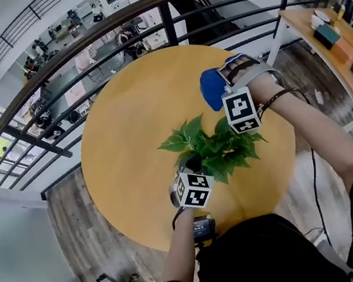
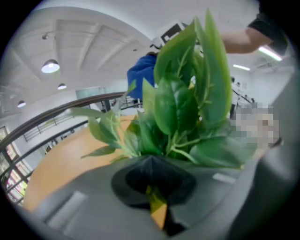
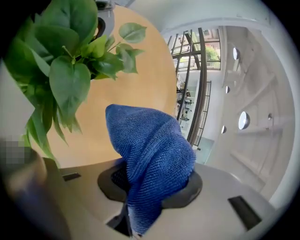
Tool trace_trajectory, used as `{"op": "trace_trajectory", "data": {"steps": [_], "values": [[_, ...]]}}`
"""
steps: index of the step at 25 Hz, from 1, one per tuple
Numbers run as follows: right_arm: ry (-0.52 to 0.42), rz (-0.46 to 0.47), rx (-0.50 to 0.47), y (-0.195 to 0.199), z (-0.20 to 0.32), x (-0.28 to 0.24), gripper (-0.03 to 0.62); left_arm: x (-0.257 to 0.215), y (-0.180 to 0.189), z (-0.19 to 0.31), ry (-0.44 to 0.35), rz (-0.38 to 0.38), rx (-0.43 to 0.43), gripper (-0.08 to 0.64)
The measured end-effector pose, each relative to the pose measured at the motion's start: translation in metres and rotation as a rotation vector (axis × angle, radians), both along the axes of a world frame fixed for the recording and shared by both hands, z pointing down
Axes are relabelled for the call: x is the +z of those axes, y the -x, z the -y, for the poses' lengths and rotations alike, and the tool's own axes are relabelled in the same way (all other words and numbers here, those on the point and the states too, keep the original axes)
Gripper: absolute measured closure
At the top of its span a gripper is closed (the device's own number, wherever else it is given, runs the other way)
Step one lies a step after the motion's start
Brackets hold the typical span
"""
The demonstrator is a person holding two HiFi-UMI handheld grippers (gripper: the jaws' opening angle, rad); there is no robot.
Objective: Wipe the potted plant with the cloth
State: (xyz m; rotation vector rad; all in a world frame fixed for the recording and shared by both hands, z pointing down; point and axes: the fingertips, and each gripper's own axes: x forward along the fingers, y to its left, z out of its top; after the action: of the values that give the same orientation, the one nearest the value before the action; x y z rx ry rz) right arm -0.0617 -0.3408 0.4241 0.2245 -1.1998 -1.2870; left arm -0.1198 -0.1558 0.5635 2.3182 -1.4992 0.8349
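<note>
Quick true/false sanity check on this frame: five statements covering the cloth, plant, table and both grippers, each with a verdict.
1. The right gripper is shut on a blue cloth. True.
2. The cloth lies spread flat on the table. False: it is bunched up in the right gripper's jaws, off the tabletop.
3. The table is round and wooden. True.
4. The left gripper is open and well away from the plant. False: it is shut on the black pot, right at the base of the leaves.
5. The plant has red flowers. False: only green leaves show.
</note>
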Motion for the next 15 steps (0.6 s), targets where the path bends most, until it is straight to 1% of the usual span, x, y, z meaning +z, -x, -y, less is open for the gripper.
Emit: {"op": "trace_trajectory", "data": {"steps": [2, 4, 6, 8, 10, 11, 13, 15], "values": [[-0.005, 0.067, 0.004, 0.009, -0.001, -0.016, 0.457, 0.001, -0.001, 0.000, 0.002, 0.000, 0.000, 0.561], [0.010, 0.165, -0.032, 0.034, -0.017, -0.035, 0.457, 0.001, -0.001, 0.000, 0.003, 0.000, 0.000, 0.561], [0.064, 0.257, -0.100, 0.070, -0.047, -0.046, 0.457, 0.001, 0.000, 0.000, 0.003, 0.001, -0.001, 0.560], [0.146, 0.291, -0.189, 0.107, -0.088, -0.042, 0.457, 0.000, 0.000, 0.000, 0.004, 0.000, -0.004, 0.561], [0.211, 0.256, -0.264, 0.132, -0.121, -0.023, 0.457, 0.000, 0.000, -0.001, 0.005, 0.000, -0.003, 0.561], [0.225, 0.223, -0.287, 0.138, -0.130, -0.011, 0.457, 0.001, 0.000, 0.000, 0.006, 0.001, -0.002, 0.560], [0.213, 0.144, -0.300, 0.132, -0.129, 0.011, 0.457, 0.001, -0.001, 0.000, 0.006, 0.001, 0.002, 0.561], [0.168, 0.067, -0.284, 0.110, -0.112, 0.023, 0.457, 0.001, -0.001, 0.001, 0.002, -0.006, 0.001, 0.560]]}}
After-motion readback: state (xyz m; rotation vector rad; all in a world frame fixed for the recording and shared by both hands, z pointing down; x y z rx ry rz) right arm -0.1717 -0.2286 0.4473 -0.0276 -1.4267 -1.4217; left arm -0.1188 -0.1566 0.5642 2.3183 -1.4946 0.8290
